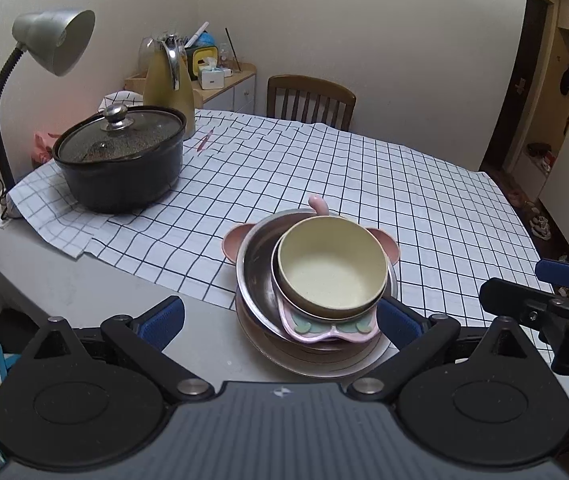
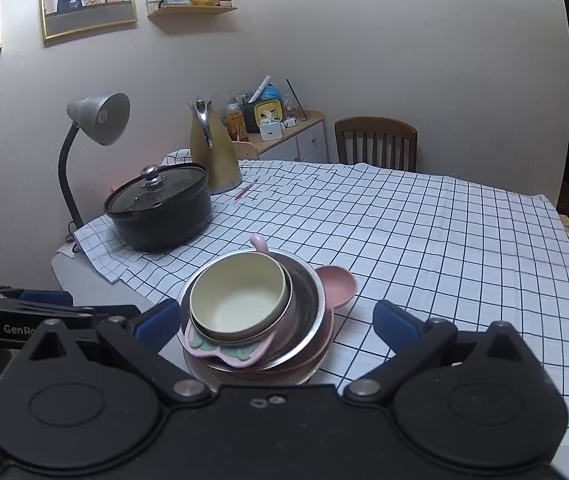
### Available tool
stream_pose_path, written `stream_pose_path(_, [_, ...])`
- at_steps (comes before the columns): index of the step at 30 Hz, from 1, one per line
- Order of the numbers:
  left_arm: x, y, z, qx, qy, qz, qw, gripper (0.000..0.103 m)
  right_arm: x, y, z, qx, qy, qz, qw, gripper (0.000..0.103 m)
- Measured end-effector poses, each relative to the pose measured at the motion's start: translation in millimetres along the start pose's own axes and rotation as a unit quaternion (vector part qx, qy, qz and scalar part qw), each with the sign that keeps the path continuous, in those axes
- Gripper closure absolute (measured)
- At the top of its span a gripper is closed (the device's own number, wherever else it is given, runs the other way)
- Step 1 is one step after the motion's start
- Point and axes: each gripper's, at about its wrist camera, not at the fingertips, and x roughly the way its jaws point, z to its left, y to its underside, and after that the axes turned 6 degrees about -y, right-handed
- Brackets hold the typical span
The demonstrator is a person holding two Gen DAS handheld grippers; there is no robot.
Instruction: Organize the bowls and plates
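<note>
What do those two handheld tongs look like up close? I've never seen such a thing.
Both look alike: the left tongs and right tongs each have two black hinged arms ending in blue padded fingers, with silver pivot bolts and two round black discs at the base. The left body is ribbed grey with a small logo; the right is black. White lettering starting "GenRo" shows on the left tongs' side in the right view.

A stack of dishes (image 1: 312, 300) sits at the lower middle of the left wrist view, at the near edge of the tablecloth (image 1: 364, 184), with a bowl (image 1: 332, 266) on top, nested in a wider bowl (image 1: 258, 276) that rests on a plate (image 1: 268, 350). A lidded pot (image 1: 122, 158) stands on the cloth at centre left, with a jug (image 1: 168, 84) behind it and a lamp (image 1: 50, 42) in the upper left. A chair (image 1: 310, 100) stands behind the table's far edge at upper centre, and a cabinet (image 1: 228, 88) is left of it, behind the jug.
</note>
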Motion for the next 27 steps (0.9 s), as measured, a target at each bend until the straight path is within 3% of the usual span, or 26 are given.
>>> stream_pose_path(27, [6.4, -7.4, 28.7, 0.008, 0.022, 0.009, 0.9997, 0.000, 15.2, -0.9, 20.8, 0.016, 0.022, 0.010, 1.000, 0.000])
